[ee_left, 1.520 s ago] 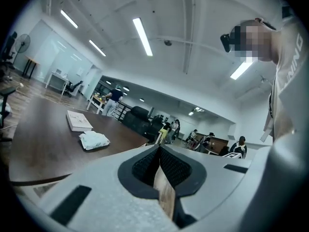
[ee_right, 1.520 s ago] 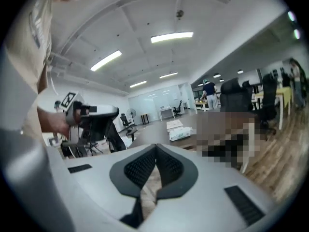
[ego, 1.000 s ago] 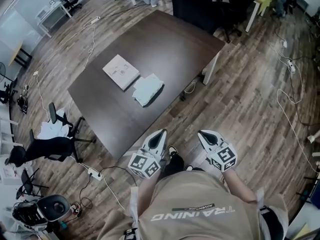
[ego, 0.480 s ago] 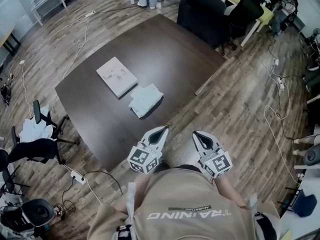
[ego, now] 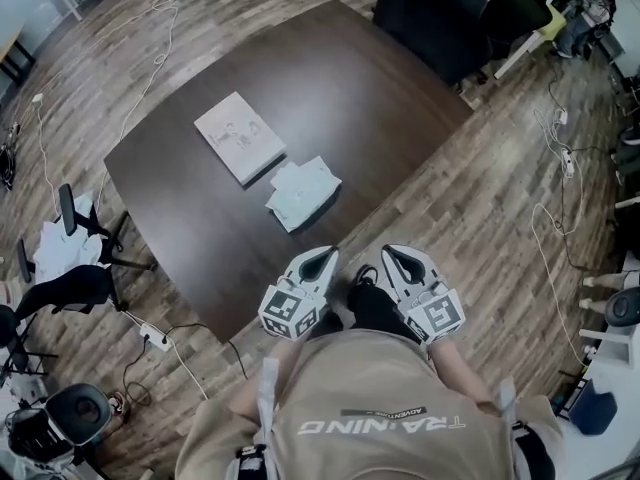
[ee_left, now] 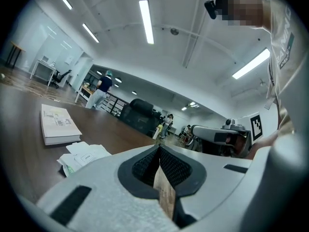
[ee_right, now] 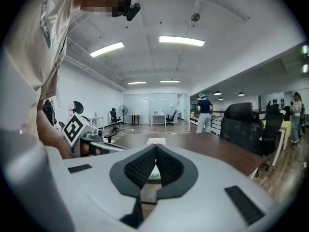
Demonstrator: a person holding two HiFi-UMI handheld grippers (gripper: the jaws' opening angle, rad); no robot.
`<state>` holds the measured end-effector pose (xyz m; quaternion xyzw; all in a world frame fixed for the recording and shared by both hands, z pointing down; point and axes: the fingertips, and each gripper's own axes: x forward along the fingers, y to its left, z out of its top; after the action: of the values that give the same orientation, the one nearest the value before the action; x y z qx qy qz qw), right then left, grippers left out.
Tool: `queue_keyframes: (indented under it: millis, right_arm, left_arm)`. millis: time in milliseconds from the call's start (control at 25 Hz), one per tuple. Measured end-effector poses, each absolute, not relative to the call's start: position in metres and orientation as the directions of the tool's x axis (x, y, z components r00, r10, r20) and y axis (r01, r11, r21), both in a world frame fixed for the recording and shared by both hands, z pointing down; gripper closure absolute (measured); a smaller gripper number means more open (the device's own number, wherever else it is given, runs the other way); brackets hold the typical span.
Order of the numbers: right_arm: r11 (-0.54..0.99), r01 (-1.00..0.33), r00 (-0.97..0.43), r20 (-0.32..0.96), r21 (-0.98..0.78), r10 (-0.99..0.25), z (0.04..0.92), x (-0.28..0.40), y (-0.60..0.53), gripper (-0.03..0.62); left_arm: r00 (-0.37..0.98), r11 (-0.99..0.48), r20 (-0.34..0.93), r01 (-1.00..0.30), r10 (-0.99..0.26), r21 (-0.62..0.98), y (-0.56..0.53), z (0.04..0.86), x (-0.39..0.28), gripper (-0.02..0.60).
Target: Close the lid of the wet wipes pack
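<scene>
The wet wipes pack (ego: 303,193) lies pale and flat on the dark brown table (ego: 200,228), just right of a white book (ego: 240,138). In the left gripper view the pack (ee_left: 84,156) shows a white flap raised on its far side. My left gripper (ego: 322,259) hangs at the table's near edge, short of the pack, its jaws shut on nothing. My right gripper (ego: 393,257) is beside it over the floor, also shut and empty. The right gripper view shows the pack (ee_right: 154,172) through the gap under its pads.
Black office chairs (ego: 430,18) stand at the table's far side, and another chair (ego: 70,288) at its left. Cables and a power strip (ego: 152,340) lie on the wood floor. A person (ee_right: 204,111) stands far off.
The person has stepped up to the table. Both grippers have come nearer its near edge and the pack, still shut. The pack and the book have not moved on the table.
</scene>
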<state>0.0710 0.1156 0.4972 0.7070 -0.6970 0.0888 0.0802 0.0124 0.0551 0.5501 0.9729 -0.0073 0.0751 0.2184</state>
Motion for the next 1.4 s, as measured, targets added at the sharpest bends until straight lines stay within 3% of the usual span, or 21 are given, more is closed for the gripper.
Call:
queue_keyframes:
  millis: [280, 760, 960, 1160, 1400]
  right_arm:
    - [0.036, -0.995, -0.058, 0.267, -0.089, -0.962, 0.528, 0.099, 0.102, 0.580]
    - [0.308, -0.940, -0.333, 0.198, -0.144, -0.922, 0.522, 0.176, 0.010, 0.580]
    - [0.449, -0.874, -0.484, 0.251, -0.187, -0.838, 0.547, 0.198, -0.015, 0.580]
    - [0.563, -0.800, -0.600, 0.273, -0.208, -0.752, 0.571, 0.202, -0.042, 0.579]
    - [0.562, -0.799, -0.600, 0.344, -0.215, -0.722, 0.586, 0.207, -0.060, 0.579]
  left_arm:
    - [0.986, -0.942, 0.164, -0.051, 0.005, 0.333, 0.046, 0.536, 0.041, 0.572]
    - [0.940, -0.931, 0.276, -0.271, -0.202, 0.243, -0.013, 0.528, 0.101, 0.572]
    - [0.905, -0.819, 0.241, -0.420, -0.349, 0.391, -0.035, 0.529, 0.122, 0.572]
    - [0.850, -0.812, 0.299, -0.513, -0.435, 0.277, -0.043, 0.534, 0.127, 0.572]
    - [0.778, -0.611, 0.302, -0.622, -0.551, 0.489, -0.060, 0.558, 0.098, 0.572]
